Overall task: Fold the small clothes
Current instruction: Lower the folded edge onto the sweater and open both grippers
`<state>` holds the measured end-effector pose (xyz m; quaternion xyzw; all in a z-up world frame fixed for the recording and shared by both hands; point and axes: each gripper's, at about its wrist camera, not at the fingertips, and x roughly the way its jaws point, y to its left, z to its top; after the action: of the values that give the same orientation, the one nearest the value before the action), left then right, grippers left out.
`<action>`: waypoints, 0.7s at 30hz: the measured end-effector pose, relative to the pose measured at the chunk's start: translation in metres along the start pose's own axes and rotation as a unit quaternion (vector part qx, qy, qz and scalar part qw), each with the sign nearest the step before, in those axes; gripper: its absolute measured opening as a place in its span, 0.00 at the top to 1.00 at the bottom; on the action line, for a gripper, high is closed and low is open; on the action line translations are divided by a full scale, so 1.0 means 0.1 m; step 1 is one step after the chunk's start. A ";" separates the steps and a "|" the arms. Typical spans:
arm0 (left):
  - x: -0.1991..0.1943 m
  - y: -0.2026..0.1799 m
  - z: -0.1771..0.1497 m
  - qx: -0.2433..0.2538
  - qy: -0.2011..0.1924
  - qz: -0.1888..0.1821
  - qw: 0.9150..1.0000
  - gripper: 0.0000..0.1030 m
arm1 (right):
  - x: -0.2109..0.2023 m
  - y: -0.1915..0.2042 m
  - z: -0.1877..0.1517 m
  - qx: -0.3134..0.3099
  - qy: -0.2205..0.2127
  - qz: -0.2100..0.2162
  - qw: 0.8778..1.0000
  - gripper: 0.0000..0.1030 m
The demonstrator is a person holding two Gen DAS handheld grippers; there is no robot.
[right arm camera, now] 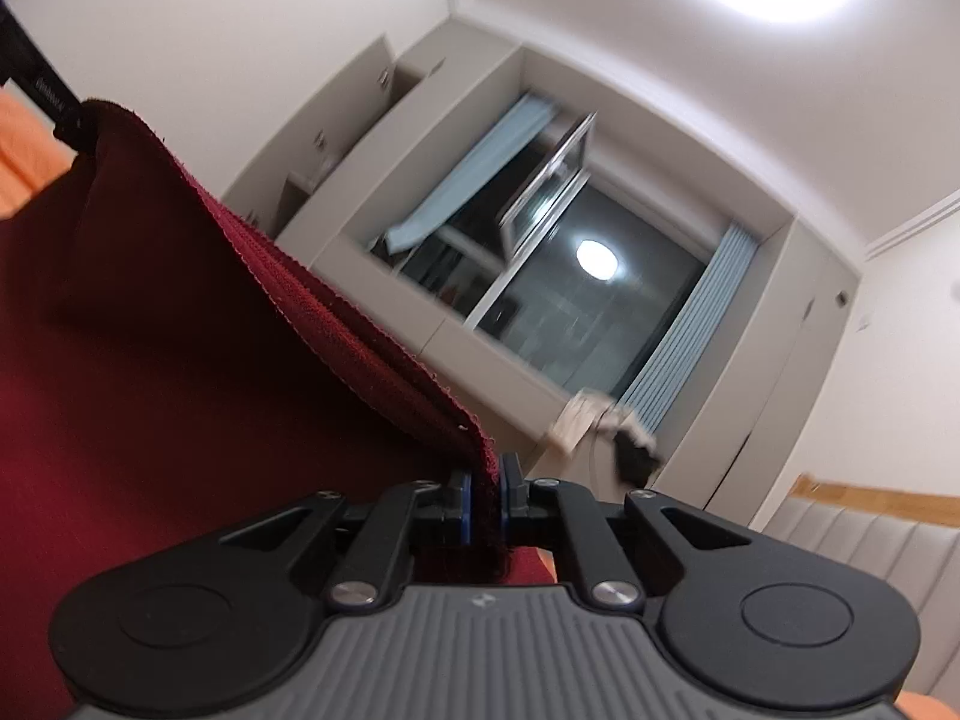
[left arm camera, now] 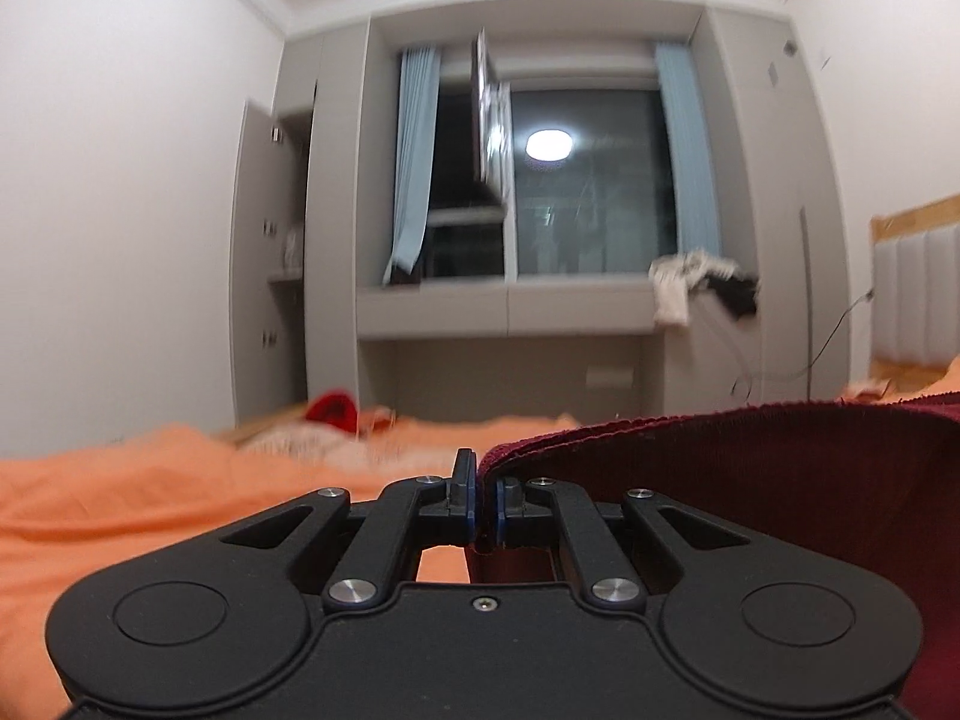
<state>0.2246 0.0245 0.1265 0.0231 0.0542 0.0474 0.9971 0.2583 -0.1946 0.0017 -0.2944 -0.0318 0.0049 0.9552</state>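
A dark red garment (left arm camera: 750,480) with a ribbed hem hangs stretched between both grippers above the orange bed. My left gripper (left arm camera: 483,504) is shut on one end of the hem, and the cloth runs off to the right. My right gripper (right arm camera: 487,498) is shut on the other end of the same garment (right arm camera: 150,360), which spreads to the left. At the top left of the right wrist view the left gripper (right arm camera: 57,108) holds the far corner. The lower part of the garment is hidden.
An orange bed sheet (left arm camera: 150,492) lies below. A red item (left arm camera: 330,411) and pale clothes (left arm camera: 312,441) lie at the bed's far end. Clothes (left arm camera: 702,285) sit on the window ledge. A padded headboard (left arm camera: 918,294) is at the right.
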 end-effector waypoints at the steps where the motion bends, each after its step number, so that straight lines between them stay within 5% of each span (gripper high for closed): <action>1: 0.16 0.01 -0.03 -0.003 0.013 0.003 1.000 0.94 | 0.14 0.03 -0.03 0.000 0.011 0.006 1.000 0.92; 9: 1.27 0.02 -0.37 0.010 0.106 0.035 0.994 0.94 | 0.87 0.44 -0.32 -0.031 0.070 0.039 0.996 0.92; 15: 1.76 0.16 -0.70 -0.020 0.193 0.038 0.980 0.93 | 1.04 0.61 -0.47 -0.042 0.098 0.055 0.993 0.87; 21: 1.83 0.19 -0.81 -0.034 0.217 0.053 0.974 0.78 | 1.04 0.59 -0.56 -0.018 0.134 0.062 0.989 0.50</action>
<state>0.3954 0.0640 0.0271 -0.0187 0.2665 0.1059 0.9578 0.3659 -0.1742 -0.0721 -0.3108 0.1150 0.0237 0.9432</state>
